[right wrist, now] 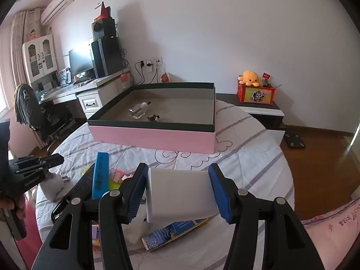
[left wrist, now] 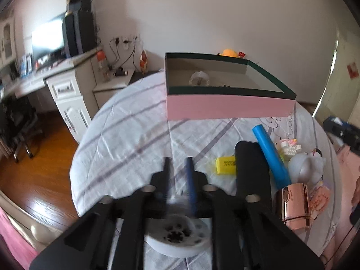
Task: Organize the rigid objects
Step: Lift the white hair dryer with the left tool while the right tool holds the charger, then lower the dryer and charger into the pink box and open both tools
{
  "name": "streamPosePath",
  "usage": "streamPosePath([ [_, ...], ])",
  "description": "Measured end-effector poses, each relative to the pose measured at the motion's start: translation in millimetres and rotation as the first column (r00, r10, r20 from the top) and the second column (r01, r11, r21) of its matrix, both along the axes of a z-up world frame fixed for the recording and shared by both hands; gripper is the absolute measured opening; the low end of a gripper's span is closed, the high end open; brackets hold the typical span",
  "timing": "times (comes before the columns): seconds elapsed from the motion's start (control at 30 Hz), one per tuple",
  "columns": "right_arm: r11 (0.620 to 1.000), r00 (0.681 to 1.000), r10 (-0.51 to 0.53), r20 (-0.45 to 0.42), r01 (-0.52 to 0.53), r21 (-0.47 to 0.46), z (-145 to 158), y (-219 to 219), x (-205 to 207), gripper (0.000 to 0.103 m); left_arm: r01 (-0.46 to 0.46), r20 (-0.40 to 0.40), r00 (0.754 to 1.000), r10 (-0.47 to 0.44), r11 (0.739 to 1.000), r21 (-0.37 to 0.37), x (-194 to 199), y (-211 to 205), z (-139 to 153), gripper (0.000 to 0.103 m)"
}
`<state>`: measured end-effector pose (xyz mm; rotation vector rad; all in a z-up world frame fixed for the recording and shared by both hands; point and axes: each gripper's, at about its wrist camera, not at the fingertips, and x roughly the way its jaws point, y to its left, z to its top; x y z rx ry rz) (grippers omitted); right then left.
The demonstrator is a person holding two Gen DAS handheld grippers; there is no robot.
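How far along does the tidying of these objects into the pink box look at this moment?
Early. The pink box holds only a clear bottle and a small dark item. The right tool grips a white block. The blue tube, yellow block, black cylinder, shiny pink case and blue booklet remain on the bed.

In the left wrist view the left gripper's fingers (left wrist: 167, 168) are smeared by motion blur, so whether anything sits between them cannot be told. The white round thing (left wrist: 177, 240) at six o'clock is half hidden behind the gripper body. Inside the pink box (left wrist: 229, 110), the clear object (left wrist: 199, 78) is too blurred to identify.
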<state>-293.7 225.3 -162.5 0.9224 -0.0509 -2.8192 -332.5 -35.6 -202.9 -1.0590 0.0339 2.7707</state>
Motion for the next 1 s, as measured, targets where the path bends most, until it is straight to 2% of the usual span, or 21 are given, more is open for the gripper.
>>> streamPosePath([
  [0.03, 1.000, 1.000, 0.001, 0.011, -0.001, -0.001, -3.0, 0.0, -0.7, 0.057, 0.000, -0.003, 1.000, 0.000, 1.000, 0.011, 1.6, -2.6, -2.5, 0.052],
  [0.07, 1.000, 1.000, 0.001, 0.018, 0.000, -0.006, -6.6, 0.7, -1.2, 0.057, 0.005, 0.008, 1.000, -0.005, 1.000, 0.022, 3.2, -6.0, -6.7, 0.078],
  [0.1, 1.000, 1.000, -0.002, 0.027, 0.002, -0.008, -10.1, 2.1, -1.7, 0.057, 0.000, 0.010, 1.000, 0.000, 1.000, 0.018, 4.8, -7.9, -10.2, 0.083],
  [0.23, 1.000, 0.999, -0.006, 0.054, 0.007, -0.017, -20.7, 5.6, -3.0, 0.057, -0.020, 0.036, 0.999, 0.020, 1.000, 0.004, 9.2, -14.5, -22.5, 0.082],
  [0.37, 1.000, 0.998, -0.004, 0.064, 0.005, -0.018, -23.6, 7.2, -4.1, 0.057, -0.016, 0.021, 1.000, 0.015, 0.999, 0.036, 21.4, -24.7, -22.6, 0.083],
  [0.43, 1.000, 0.998, -0.004, 0.065, 0.005, -0.014, -24.2, 6.8, -3.6, 0.057, -0.030, 0.005, 1.000, 0.030, 0.999, 0.011, 23.9, -27.1, -22.4, 0.082],
  [0.5, 1.000, 0.998, -0.003, 0.069, 0.004, -0.019, -25.2, 6.7, -3.9, 0.057, -0.042, 0.005, 0.999, 0.042, 0.999, -0.025, 23.6, -27.9, -25.2, 0.063],
  [0.57, 1.000, 0.997, -0.002, 0.072, 0.004, -0.019, -25.6, 6.5, -3.7, 0.057, -0.027, 0.011, 1.000, 0.027, 0.999, -0.024, 23.7, -29.1, -28.2, 0.053],
  [0.77, 1.000, 0.998, -0.003, 0.064, 0.004, -0.011, -21.7, 6.0, -2.4, 0.057, -0.001, -0.013, 1.000, 0.000, 1.000, -0.031, 23.1, -20.6, -18.7, 0.052],
  [1.0, 1.000, 1.000, 0.009, 0.027, -0.010, 0.006, -2.4, 3.4, -3.3, 0.057, 0.029, -0.108, 0.994, -0.033, 0.999, -0.039, 19.7, 1.3, 21.2, 0.052],
])
